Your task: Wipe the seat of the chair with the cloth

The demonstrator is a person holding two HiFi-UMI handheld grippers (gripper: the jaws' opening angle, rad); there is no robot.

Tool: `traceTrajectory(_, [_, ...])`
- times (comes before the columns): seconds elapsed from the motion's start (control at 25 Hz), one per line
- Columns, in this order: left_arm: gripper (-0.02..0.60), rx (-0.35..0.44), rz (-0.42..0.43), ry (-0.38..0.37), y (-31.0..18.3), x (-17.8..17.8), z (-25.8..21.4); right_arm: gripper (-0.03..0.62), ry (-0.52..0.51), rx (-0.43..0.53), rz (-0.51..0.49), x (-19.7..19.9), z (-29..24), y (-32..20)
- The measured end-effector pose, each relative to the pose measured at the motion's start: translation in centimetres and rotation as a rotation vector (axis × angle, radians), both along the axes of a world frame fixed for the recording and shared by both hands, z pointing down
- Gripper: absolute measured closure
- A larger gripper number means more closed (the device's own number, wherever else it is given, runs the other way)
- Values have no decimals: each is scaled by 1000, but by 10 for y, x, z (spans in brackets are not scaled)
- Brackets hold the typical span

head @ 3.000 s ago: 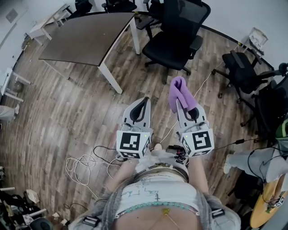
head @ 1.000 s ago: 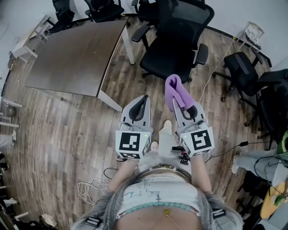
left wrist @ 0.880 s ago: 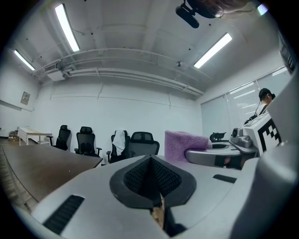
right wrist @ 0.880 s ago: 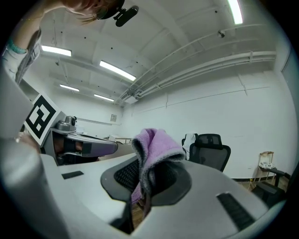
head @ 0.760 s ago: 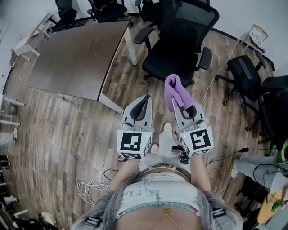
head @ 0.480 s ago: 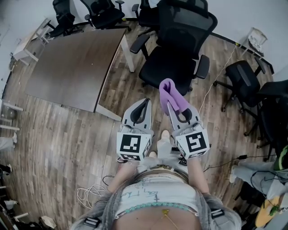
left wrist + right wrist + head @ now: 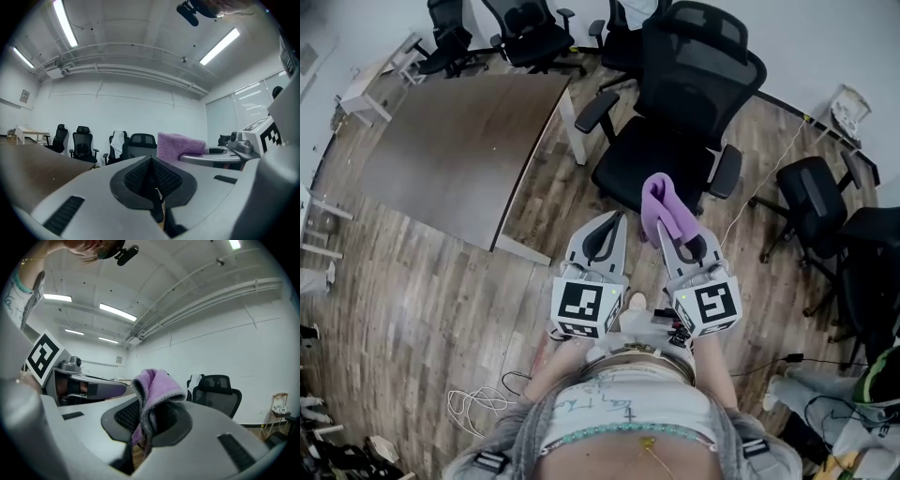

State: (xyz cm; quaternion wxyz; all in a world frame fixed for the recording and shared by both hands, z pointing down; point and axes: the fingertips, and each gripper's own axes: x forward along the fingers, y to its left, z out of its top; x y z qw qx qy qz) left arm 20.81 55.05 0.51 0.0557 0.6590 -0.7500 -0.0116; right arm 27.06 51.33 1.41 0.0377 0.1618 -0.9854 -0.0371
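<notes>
Between the fingers of my right gripper (image 7: 667, 226), the purple terry cloth (image 7: 663, 201) is pinched, with its folded bulk standing up past the fingertips. My left gripper (image 7: 612, 223) hangs just beside it, its fingers pressed together on nothing. Ahead of both sets of fingertips stands the black mesh-backed office chair (image 7: 694, 84). Its padded black seat (image 7: 642, 169) lies just beyond the cloth, and I see no contact. Left of the left fingers, a brown-topped table (image 7: 455, 141) stands on the wood-plank floor (image 7: 422, 281).
</notes>
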Motion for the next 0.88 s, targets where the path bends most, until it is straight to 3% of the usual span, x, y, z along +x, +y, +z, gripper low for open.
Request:
traceTrajectory(0.36, [574, -3, -67, 9, -24, 0, 4, 546, -15, 8, -107, -11, 0, -21])
traceTrajectory(0.64, [574, 0, -88, 19, -36, -20, 6, 546, -21, -2, -73, -23, 3, -43])
traceTrajectory(0.88, [574, -4, -43, 23, -66, -39, 14, 546, -28, -14, -40, -42, 7, -66])
